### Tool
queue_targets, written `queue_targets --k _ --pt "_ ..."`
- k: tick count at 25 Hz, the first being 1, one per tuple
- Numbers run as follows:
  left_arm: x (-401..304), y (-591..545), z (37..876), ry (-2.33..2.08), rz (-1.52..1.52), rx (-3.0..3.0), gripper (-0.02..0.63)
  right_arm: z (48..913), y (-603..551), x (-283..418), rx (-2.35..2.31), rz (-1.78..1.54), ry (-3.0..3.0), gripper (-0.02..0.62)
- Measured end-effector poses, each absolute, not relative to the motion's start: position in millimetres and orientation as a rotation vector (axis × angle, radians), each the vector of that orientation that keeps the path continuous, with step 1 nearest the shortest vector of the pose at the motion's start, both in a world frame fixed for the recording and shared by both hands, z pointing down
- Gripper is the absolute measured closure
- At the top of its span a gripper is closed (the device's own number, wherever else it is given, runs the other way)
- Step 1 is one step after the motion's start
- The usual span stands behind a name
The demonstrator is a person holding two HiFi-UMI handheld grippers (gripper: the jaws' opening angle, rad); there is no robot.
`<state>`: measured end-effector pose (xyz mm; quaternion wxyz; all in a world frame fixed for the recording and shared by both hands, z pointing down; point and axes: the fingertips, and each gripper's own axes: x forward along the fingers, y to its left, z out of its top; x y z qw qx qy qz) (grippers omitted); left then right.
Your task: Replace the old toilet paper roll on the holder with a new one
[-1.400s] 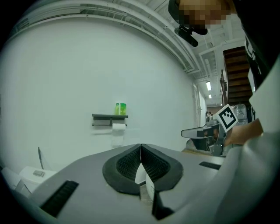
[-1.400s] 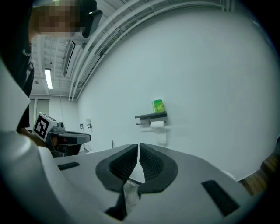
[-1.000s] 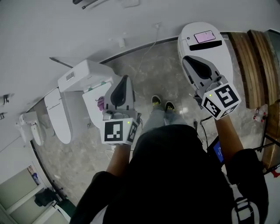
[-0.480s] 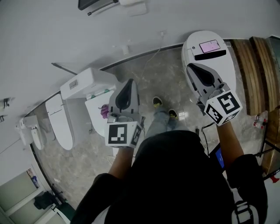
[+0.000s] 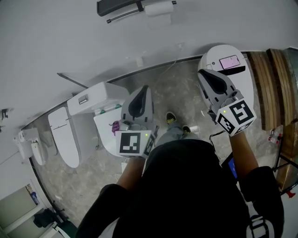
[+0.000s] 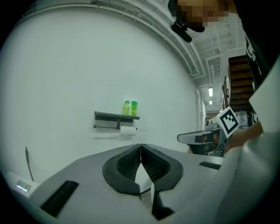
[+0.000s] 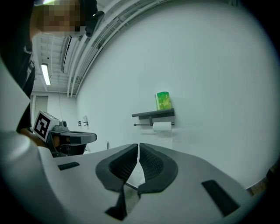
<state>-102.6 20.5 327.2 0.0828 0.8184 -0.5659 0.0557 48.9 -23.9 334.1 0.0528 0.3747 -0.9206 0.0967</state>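
Approach white toilet paper roll (image 5: 159, 7) on dark wall holder (image 5: 118, 6), 12 o'clock | left gripper (image 6: 141, 146) and right gripper (image 7: 138, 145): jaws pressed together, empty | spread jaws before reaching

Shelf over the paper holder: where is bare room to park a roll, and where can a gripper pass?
The shelf is bare from its left end up to the green bottles, which crowd its right end, above the toilet paper roll. The wall left, right and below the holder is bare: probably room to pass there.
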Motion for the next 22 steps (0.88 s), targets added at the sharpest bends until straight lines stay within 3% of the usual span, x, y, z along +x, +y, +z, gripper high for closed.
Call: queue_targets --k 22 --pt "-139.1 -28.2 330.1 -1.653 0.117 2.471 0.583 336.7 -63.1 15.8 1.199 0.253 -2.763 0.569"
